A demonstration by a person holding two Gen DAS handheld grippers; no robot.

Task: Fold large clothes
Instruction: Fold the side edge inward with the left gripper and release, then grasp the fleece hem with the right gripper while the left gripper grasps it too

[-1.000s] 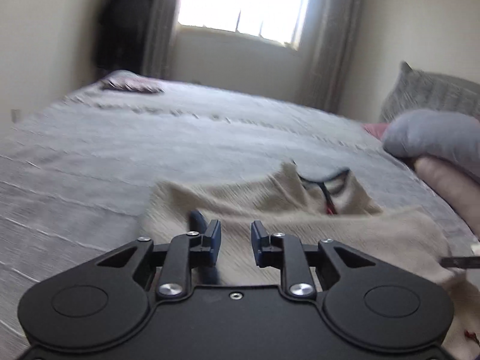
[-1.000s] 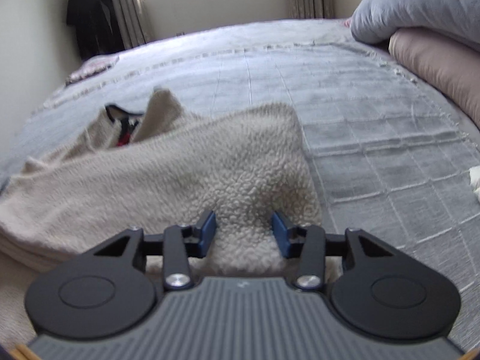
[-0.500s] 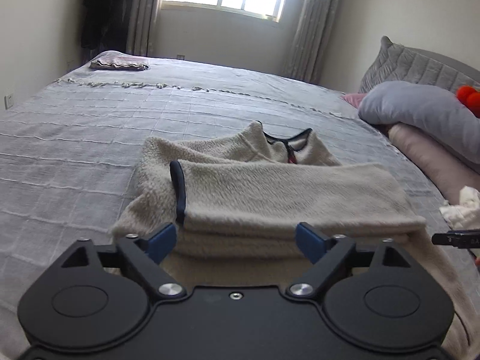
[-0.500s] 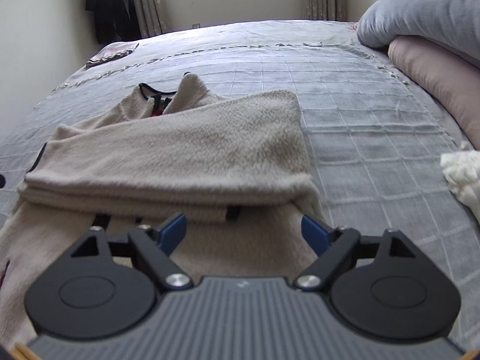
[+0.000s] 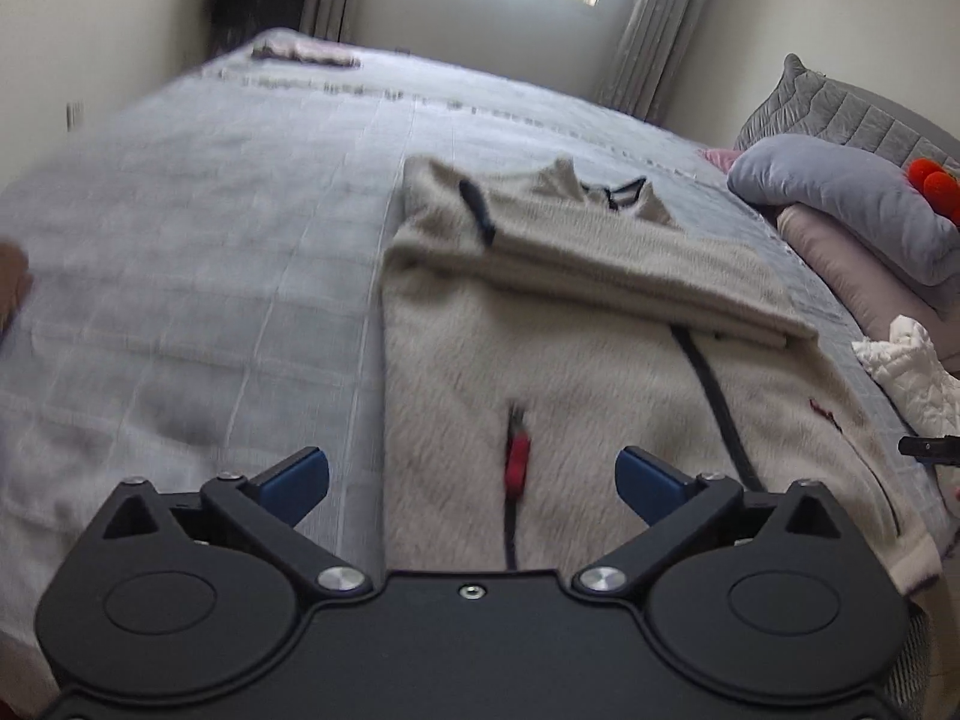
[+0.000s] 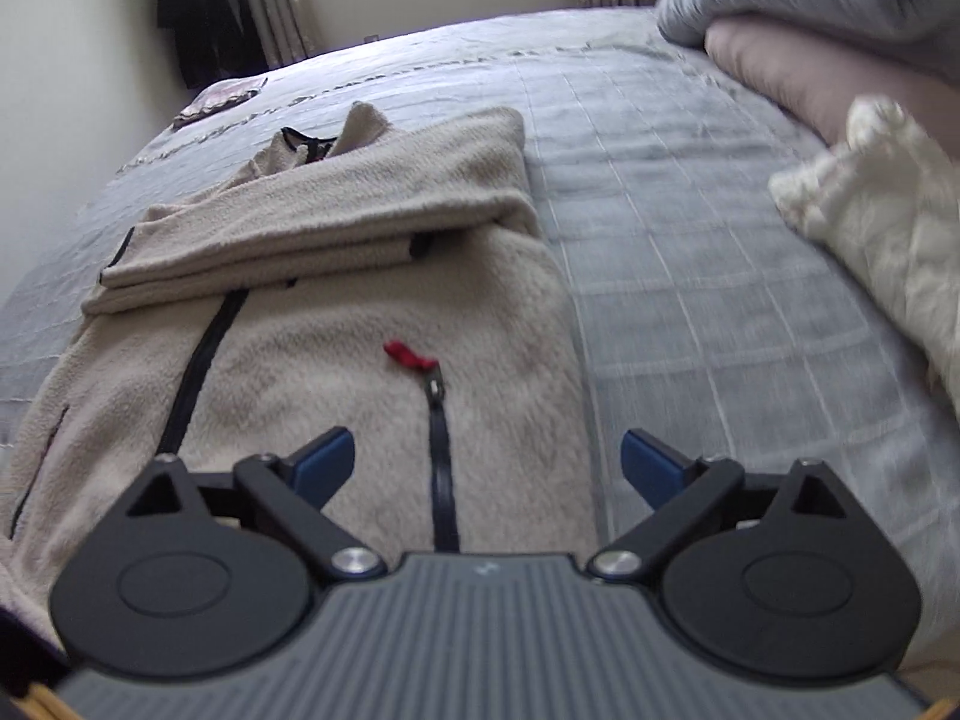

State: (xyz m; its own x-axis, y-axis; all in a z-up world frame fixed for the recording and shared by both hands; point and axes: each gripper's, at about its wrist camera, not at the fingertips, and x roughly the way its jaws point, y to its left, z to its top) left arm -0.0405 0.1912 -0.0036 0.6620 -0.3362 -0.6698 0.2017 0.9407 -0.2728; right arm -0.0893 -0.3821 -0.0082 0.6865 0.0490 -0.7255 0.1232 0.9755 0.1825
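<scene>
A beige fleece jacket [image 5: 600, 372] lies flat on the grey bedspread [image 5: 210, 240], its sleeves folded across the chest in a band [image 5: 606, 264]. It has black zips and a red zip pull [image 5: 517, 462]. It also shows in the right wrist view [image 6: 336, 360], with the sleeve band [image 6: 336, 222] and a red pull [image 6: 408, 357]. My left gripper [image 5: 471, 480] is open and empty over the jacket's near left hem. My right gripper [image 6: 487, 461] is open and empty over the near right hem.
Grey and pink pillows [image 5: 840, 210] lie at the right, with a crumpled white cloth [image 6: 882, 210] beside the jacket. A folded item [image 5: 300, 51] lies at the far corner. A dark garment [image 6: 204, 18] hangs by the window curtain.
Both grippers let go of the folded sleeves, opened wide and drew back toward the jacket's near hem. The sleeve band now lies flat across the chest.
</scene>
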